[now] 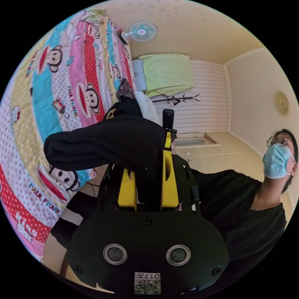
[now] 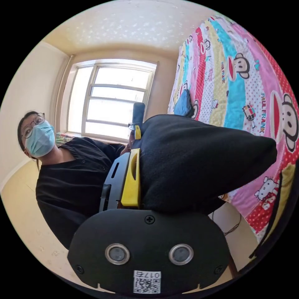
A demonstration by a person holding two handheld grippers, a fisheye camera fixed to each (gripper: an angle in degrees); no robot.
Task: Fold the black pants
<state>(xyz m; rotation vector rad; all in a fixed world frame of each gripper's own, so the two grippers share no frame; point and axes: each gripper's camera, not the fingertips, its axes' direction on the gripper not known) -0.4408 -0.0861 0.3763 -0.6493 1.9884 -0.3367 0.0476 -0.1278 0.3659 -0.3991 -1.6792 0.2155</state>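
Bedsheet [image 1: 46, 102], cartoon-monkey print: "PAUL FRANK" is repeating beside the monkeys in both gripper views [image 2: 249, 84]; "Kiss" is showing on a red dotted band.

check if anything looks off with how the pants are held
Nothing damaged. The black pants hang bunched rather than flat: cloth is clamped between the left gripper jaws, and drapes over the right gripper, hiding one jaw.

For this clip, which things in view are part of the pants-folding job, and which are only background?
Job:
- black pants, lifted off the bed
- left gripper, jaws closed on the pants
- right gripper, cloth draped over one jaw

Background:
- cartoon bedspread
- wall fan
- green cloth
- coat rack
- window
- blue item on the bed
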